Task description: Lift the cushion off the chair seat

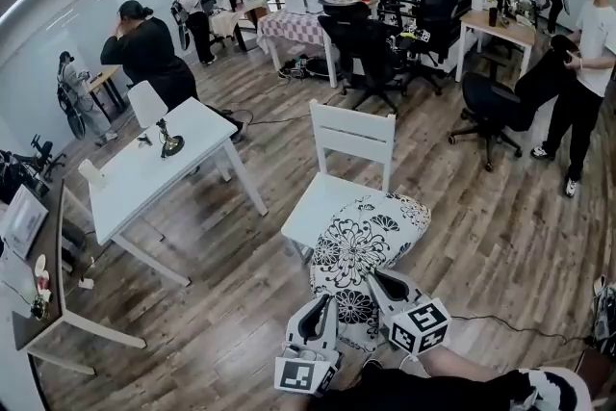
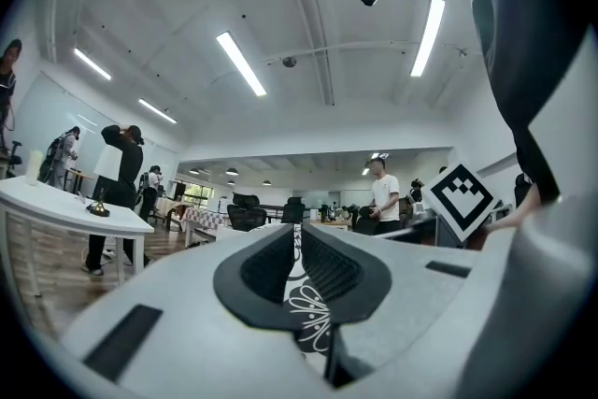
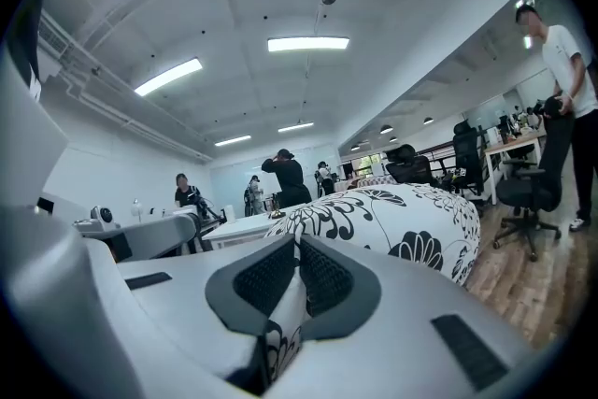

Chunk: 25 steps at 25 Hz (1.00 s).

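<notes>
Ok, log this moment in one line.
left claw: shut on cushion | right claw: shut on cushion | cushion: at chair seat front

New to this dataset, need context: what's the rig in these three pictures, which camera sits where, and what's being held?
There is no robot here. A person holds a two-jaw tool in each hand. The head view comes from a camera on the person's head, looking steeply down. The left tool and right tool show at its bottom edge, each carrying a cube of square markers. The other two pictures come from cameras riding on the tools, each looking along its own jaws.

Both tools are shut on the near edge of a black-and-white flowered cushion, and each gripper view shows the fabric pinched between the jaws. The cushion's far end lies over the front corner of a white chair; whether it touches the seat can't be told. A white table with a small lamp stands to the left.
</notes>
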{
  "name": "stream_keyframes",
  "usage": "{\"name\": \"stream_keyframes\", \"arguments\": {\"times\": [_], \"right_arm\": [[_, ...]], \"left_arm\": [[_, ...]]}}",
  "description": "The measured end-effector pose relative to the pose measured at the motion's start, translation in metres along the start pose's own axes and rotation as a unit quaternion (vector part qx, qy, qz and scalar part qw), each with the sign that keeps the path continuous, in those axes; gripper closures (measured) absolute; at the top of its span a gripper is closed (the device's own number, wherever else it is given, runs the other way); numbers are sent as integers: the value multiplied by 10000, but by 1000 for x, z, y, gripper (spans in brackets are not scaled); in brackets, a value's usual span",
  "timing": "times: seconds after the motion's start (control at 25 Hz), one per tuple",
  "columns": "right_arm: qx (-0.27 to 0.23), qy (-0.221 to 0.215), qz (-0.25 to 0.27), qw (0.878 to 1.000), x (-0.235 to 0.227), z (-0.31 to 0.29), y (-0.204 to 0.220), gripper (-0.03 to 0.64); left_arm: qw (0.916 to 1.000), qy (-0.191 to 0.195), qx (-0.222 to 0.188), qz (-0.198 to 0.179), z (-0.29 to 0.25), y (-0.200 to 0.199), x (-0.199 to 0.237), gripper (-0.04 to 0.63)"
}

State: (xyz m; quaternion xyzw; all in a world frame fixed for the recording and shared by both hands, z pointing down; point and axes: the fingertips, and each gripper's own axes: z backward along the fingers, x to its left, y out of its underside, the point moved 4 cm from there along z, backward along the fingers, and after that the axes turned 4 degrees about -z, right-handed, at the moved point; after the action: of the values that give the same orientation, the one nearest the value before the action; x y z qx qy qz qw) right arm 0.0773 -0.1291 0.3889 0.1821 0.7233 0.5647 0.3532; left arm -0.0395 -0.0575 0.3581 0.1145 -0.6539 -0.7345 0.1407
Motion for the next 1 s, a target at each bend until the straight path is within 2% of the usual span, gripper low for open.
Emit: {"name": "stream_keyframes", "arguments": {"times": [0.12,0.24,0.6,1.0], "right_arm": [[-56,76,21,10000,14,7,4,586],[-77,146,7,9999,34,16,10,586],[-224,337,-66,9992,119,65,41,586],[-423,582,-64,9974,192,134,71,586]], "left_arm": [[9999,60,130,-59,20,4,0,569],[10000,59,18,10,45,-3,1,569],[9998,187,85,83,145,-14,-1,569],[9986,499,149,32,230,-18,-25,569]]}}
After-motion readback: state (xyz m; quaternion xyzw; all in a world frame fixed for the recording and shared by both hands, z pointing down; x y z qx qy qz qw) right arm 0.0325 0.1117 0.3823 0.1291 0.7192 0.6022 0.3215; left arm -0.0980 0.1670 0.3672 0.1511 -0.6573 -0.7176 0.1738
